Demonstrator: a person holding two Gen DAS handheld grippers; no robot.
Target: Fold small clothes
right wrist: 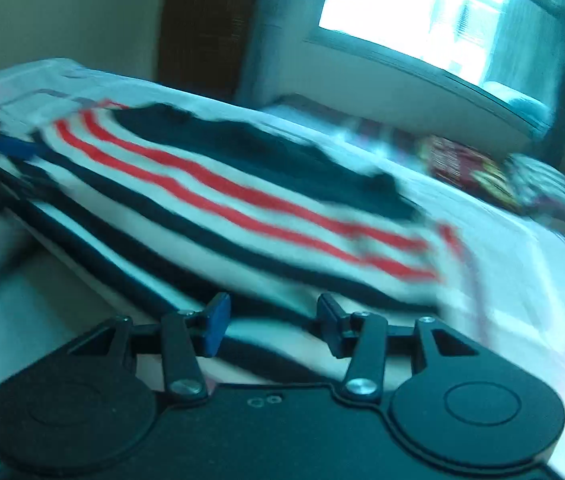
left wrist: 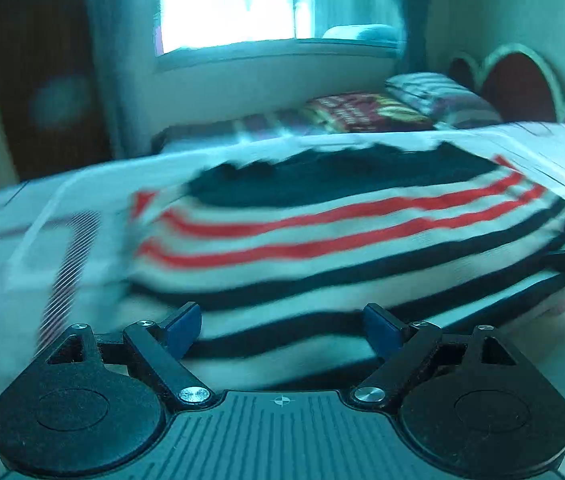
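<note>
A bedroom is showing behind the work, with a bright window [left wrist: 226, 0] and a bed [left wrist: 362, 120] beyond a pale patterned cloth [left wrist: 22, 216] that is covering the surface. Lying on that cloth is the striped garment [left wrist: 322, 232], white with red and dark bands and a dark panel at its far side, its near hem hanging toward both cameras; both views are blurring. On the left, the left tool [left wrist: 282, 330] is hovering at the near hem with its jaws standing wide apart, the blue pads clear of the fabric and gripping nothing. On the right, the right tool [right wrist: 270, 326] is sitting at the same near edge with its jaws about half apart, also pinching nothing as far as the blur allows. This is looking like the approach before a fold: each tool is needing to close on a near corner, then lift and carry the hem evenly toward the far side.
</note>
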